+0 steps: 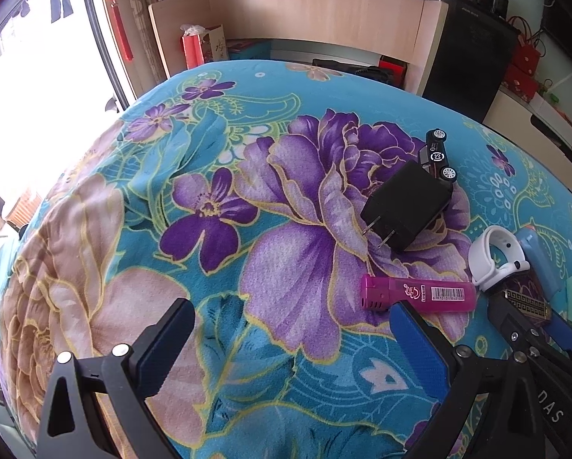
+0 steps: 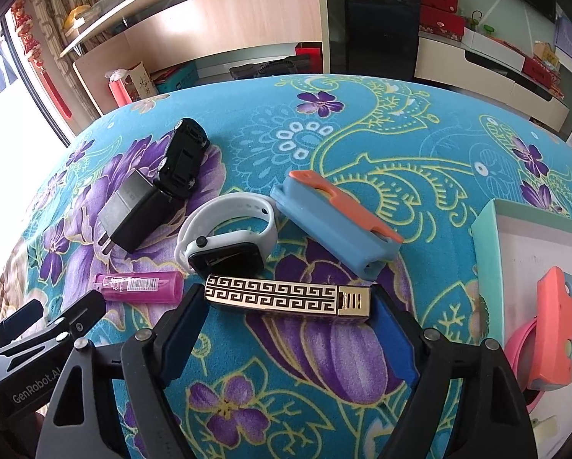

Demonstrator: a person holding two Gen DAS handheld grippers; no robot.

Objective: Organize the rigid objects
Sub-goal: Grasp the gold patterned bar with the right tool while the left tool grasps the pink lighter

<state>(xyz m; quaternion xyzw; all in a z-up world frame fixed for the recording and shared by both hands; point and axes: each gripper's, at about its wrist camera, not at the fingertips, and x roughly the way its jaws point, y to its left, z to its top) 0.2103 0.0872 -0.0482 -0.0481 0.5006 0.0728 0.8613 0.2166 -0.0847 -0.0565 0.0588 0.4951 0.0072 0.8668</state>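
On the flowered cloth lie a gold-and-black patterned lighter [image 2: 286, 298], a pink lighter [image 2: 140, 287], a white smartwatch [image 2: 225, 239], a black plug adapter [image 2: 135, 212], a black toy car [image 2: 182, 158] and a blue-and-orange case [image 2: 333, 225]. My right gripper [image 2: 290, 311] is closed around the patterned lighter, its blue pads touching both ends. My left gripper [image 1: 290, 329] is open and empty, its right finger just short of the pink lighter [image 1: 418, 294]. The left wrist view also shows the adapter [image 1: 406, 206], car [image 1: 439, 155] and watch [image 1: 494, 254].
A teal-rimmed white box [image 2: 481, 229] at the right holds a coral-coloured object [image 2: 553, 325] and a pink band. The cloth-covered table's far edge faces a wooden shelf unit [image 2: 217, 30], a black speaker [image 2: 377, 19] and red gift bags.
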